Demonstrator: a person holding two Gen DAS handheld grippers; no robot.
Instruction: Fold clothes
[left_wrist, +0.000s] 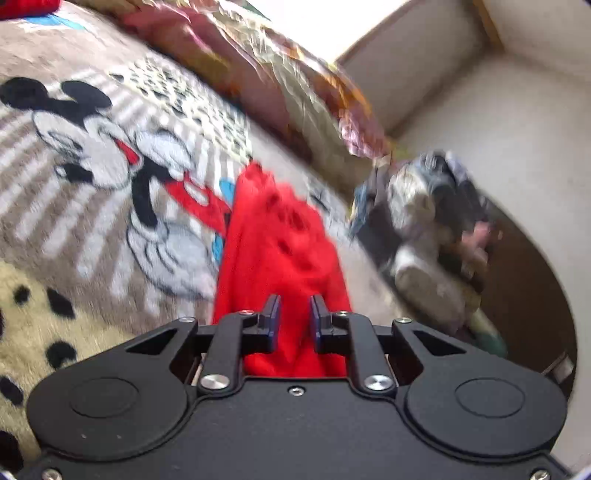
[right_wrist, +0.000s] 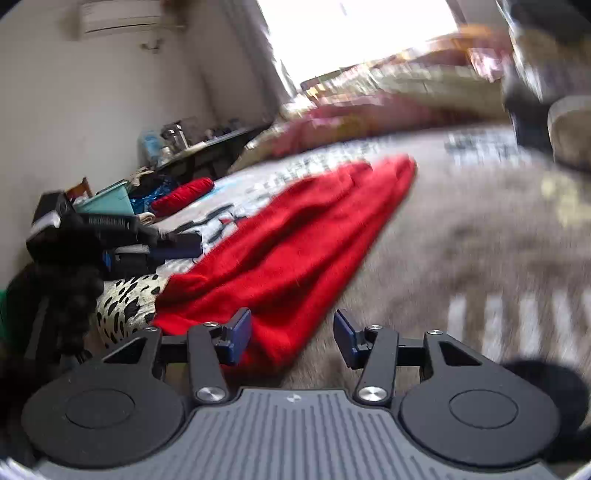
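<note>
A red garment (left_wrist: 280, 236) lies stretched along a bed blanket (left_wrist: 92, 184) printed with a cartoon mouse. In the left wrist view my left gripper (left_wrist: 294, 306) has its blue pads close together with the red cloth bunched between them, and the cloth runs away from the jaws toward the bed's far side. The right wrist view shows the same red garment (right_wrist: 295, 240) spread in a long wedge, with the left gripper (right_wrist: 173, 243) at its left edge. My right gripper (right_wrist: 293, 338) stands open over the near corner of the cloth, its pads clear of it.
Bedding wrapped in shiny plastic (left_wrist: 280, 74) lines the back of the bed. A heap of clothes (left_wrist: 424, 221) sits off the bed's right side. A small red bundle (right_wrist: 184, 192), a teal box (right_wrist: 107, 203) and a cluttered table (right_wrist: 207, 144) stand at the left.
</note>
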